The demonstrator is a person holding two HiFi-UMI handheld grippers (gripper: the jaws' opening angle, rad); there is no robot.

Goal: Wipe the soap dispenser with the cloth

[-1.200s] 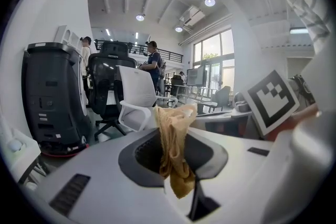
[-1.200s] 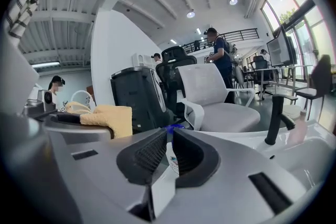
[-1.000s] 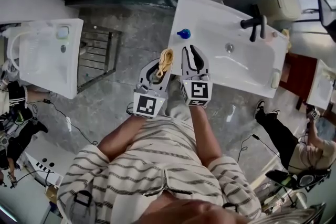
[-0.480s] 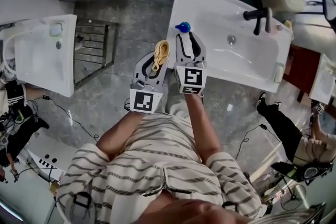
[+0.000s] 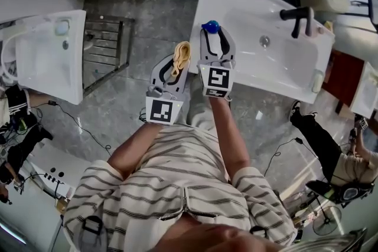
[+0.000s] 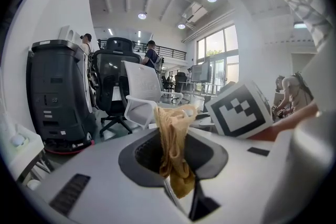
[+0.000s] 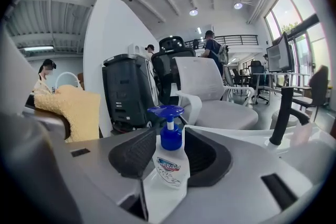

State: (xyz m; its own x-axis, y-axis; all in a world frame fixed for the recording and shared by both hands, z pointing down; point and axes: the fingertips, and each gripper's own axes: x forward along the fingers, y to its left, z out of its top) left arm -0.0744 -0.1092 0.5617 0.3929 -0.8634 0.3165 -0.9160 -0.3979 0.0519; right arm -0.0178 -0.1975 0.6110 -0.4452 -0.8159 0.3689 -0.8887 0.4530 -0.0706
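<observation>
A clear soap dispenser (image 5: 210, 26) with a blue pump stands at the near left corner of the white sink (image 5: 248, 9). My right gripper (image 5: 214, 35) has its jaws on either side of it. The jaws have just been opening, and in the right gripper view the dispenser (image 7: 169, 165) stands between the pads with a little room on each side of my right gripper (image 7: 170, 152). My left gripper (image 5: 179, 71) is just left of it, shut on a bunched yellow cloth (image 5: 181, 56). The cloth (image 6: 173, 149) sticks up and hangs down between the left gripper's (image 6: 176, 162) pads.
A black faucet (image 5: 298, 16) and a drain (image 5: 264, 41) lie farther right on the sink. A second white basin (image 5: 47, 56) and a metal rack (image 5: 106, 53) are at the left, over a grey stone floor. Office chairs and a black cabinet (image 7: 126, 92) stand beyond.
My right gripper has closed in on the dispenser, and its jaws have spread to either side of it. The left gripper stays beside it with the cloth.
</observation>
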